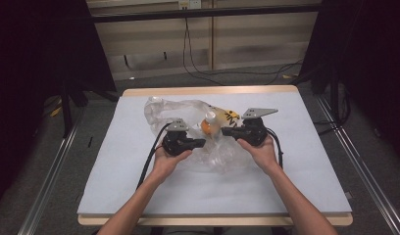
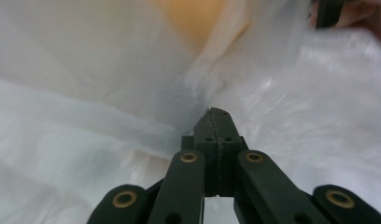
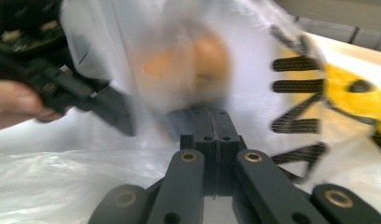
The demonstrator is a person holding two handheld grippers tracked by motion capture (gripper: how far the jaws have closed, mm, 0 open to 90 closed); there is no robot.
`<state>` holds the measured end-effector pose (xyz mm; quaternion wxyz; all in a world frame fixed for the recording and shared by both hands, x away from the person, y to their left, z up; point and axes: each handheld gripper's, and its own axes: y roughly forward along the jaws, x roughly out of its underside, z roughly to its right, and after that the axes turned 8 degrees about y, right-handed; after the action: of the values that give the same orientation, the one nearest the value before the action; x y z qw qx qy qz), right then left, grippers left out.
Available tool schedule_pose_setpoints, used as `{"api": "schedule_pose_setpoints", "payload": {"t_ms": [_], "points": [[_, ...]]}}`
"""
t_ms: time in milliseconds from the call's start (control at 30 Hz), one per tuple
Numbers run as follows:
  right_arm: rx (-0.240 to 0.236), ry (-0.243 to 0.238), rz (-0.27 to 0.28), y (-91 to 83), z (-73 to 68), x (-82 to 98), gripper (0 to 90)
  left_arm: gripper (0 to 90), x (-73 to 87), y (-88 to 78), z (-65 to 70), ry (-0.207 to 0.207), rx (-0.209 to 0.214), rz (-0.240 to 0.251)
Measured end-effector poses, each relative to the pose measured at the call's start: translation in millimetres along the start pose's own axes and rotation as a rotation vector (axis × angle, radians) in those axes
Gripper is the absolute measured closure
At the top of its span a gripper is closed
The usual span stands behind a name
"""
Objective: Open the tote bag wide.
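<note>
While both tools sit at the crumpled clear plastic bag [image 1: 188, 115] on the white-covered table [image 1: 296, 166], we see the orange bottle with white cap [image 1: 208, 124] inside it, lying between them. Left gripper [image 1: 202, 143] has jaws together, tip against the film; right gripper [image 1: 226, 131] likewise together, whether pinching film we cannot tell. Bottle stands roughly upright, right gripper slightly nearer.

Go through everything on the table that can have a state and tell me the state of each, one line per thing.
Clear plastic bag: crumpled, lying on the table.
Orange bottle with white cap: upright inside the bag.
Left gripper: jaws shut, tips against the bag film.
Right gripper: jaws shut, tips at the bag.
</note>
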<state>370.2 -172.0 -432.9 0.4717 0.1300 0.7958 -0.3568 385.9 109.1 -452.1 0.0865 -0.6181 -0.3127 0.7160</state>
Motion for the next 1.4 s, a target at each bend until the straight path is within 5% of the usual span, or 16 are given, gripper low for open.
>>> {"api": "schedule_pose_setpoints", "payload": {"t_ms": [67,133,167,267,400,500,533,600,667,767,900,1000,1033,1400], "points": [[0.029,0.039,-0.011,8.0,15.2,6.2,90.0,90.0,11.4,8.2,-2.5,-0.075,-0.014,-0.027],[0.032,0.046,-0.02,10.6,20.1,8.9,90.0,90.0,13.6,9.9,-3.5,-0.084,-0.017,-0.027],[0.037,0.051,-0.023,12.6,23.3,11.0,90.0,90.0,15.8,10.9,-7.3,-0.056,-0.014,-0.049],[0.054,0.078,-0.044,19.8,34.8,19.2,90.0,90.0,20.7,17.0,-9.3,-0.08,-0.01,-0.043],[0.09,0.071,-0.103,27.3,43.0,26.1,90.0,90.0,24.0,17.7,-14.9,-0.038,-0.012,-0.124],[0.132,0.066,-0.166,29.3,50.5,32.5,90.0,90.0,30.7,21.5,-15.4,-0.062,-0.013,-0.095],[0.147,0.058,-0.189,29.3,51.8,34.9,90.0,90.0,32.2,19.6,-20.2,-0.02,0.004,-0.107],[0.145,0.055,-0.196,29.1,53.9,37.6,90.0,90.0,32.6,18.6,-18.4,-0.059,-0.003,-0.112],[0.152,0.062,-0.195,26.4,54.8,38.1,90.0,90.0,32.0,16.8,-17.8,-0.022,-0.026,-0.128],[0.149,0.057,-0.195,26.3,53.1,38.5,90.0,90.0,32.0,15.6,-10.8,-0.03,-0.031,-0.136],[0.103,0.085,-0.122,17.9,49.4,35.2,90.0,90.0,26.6,5.4,-3.8,0.023,-0.019,-0.119],[0.085,0.081,-0.059,3.7,43.1,24.4,90.0,90.0,21.9,-2.9,6.0,0.008,-0.025,-0.074],[0.08,0.082,-0.035,-1.1,41.2,21.1,90.0,90.0,19.5,-8.7,7.9,0.036,-0.027,-0.071],[0.037,0.059,0.077,-33.8,20.9,4.9,90.0,90.0,6.4,-45.9,27.9,0.056,-0.019,0.079]]}}
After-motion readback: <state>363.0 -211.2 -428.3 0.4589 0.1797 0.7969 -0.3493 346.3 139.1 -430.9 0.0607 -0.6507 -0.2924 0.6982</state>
